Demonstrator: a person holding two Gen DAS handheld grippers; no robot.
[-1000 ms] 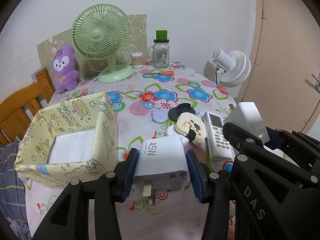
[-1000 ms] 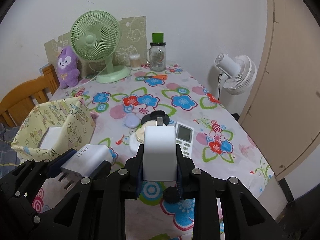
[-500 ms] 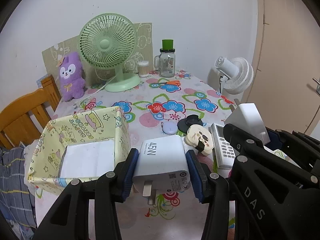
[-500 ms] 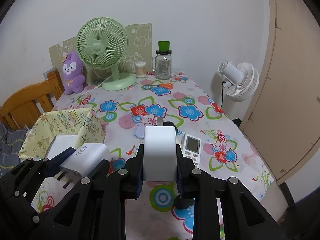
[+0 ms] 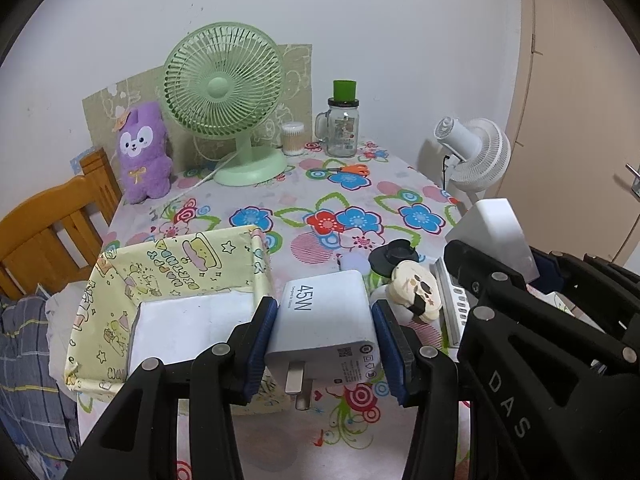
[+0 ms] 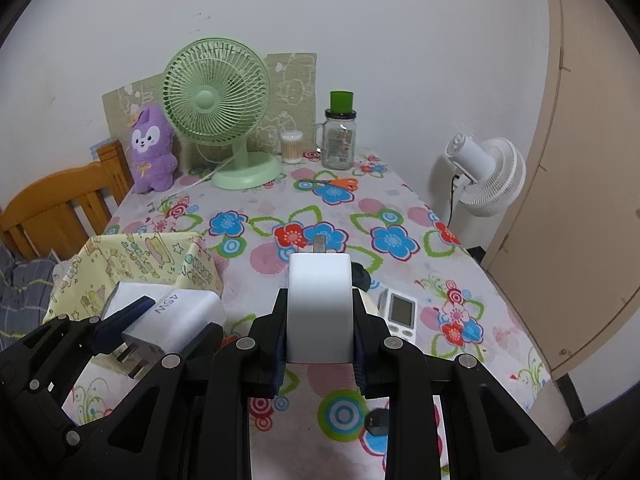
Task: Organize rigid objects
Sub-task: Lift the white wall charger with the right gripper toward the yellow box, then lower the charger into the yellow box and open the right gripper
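both claws are clamped: left gripper (image 5: 325,342) holds the 45w charger (image 5: 325,318) prongs toward the camera, right gripper (image 6: 320,334) a plain white adapter (image 6: 320,308). each hangs above the floral table (image 6: 400,208), near the yellow box (image 5: 160,268). likely mid-carry; next, lower each into the box, clearing its wall.

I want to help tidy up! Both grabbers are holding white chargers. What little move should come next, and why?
Probably swing the left gripper a little to its left, over the yellow box. It is shut on the 45W charger, held above the tablecloth just right of the box wall. The box is open on top, so there looks to be room. The right gripper can wait, holding its white charger.
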